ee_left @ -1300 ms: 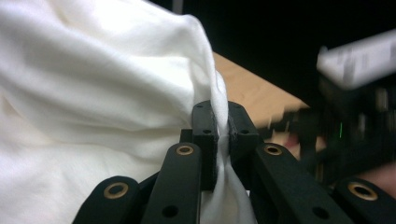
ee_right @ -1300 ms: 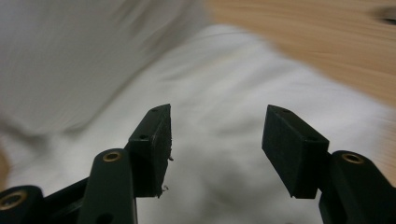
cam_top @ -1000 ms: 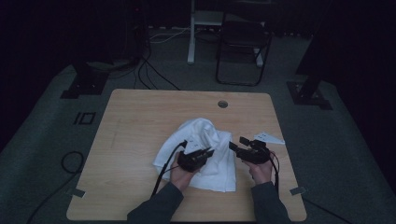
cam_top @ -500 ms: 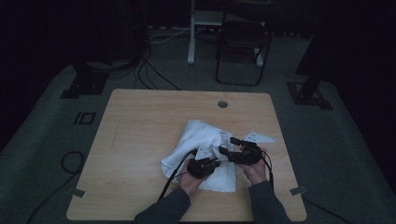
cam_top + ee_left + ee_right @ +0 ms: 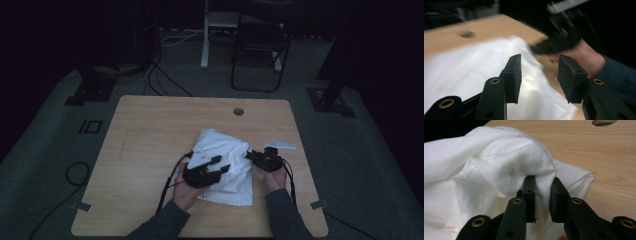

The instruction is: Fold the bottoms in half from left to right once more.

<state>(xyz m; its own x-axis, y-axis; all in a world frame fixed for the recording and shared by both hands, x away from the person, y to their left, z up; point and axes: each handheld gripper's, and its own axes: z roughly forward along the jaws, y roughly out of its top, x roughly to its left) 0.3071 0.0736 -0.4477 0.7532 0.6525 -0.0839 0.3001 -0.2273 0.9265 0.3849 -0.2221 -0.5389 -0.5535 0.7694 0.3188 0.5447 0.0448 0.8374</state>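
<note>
Two grippers work the white cloth (image 5: pixel 225 165) mid-table: right gripper (image 5: pixel 542 195), jaws just closing, pinches a fold; left gripper (image 5: pixel 539 75), jaws just opening, hangs spread above it. Next, probably: left regrips an edge.

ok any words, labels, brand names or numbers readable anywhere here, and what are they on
None can be read.
White cloth: plain, no print or tag showing.
Wooden table: bare wood, no marking.
Right gripper and left gripper: black jaws, no lettering visible.
</note>
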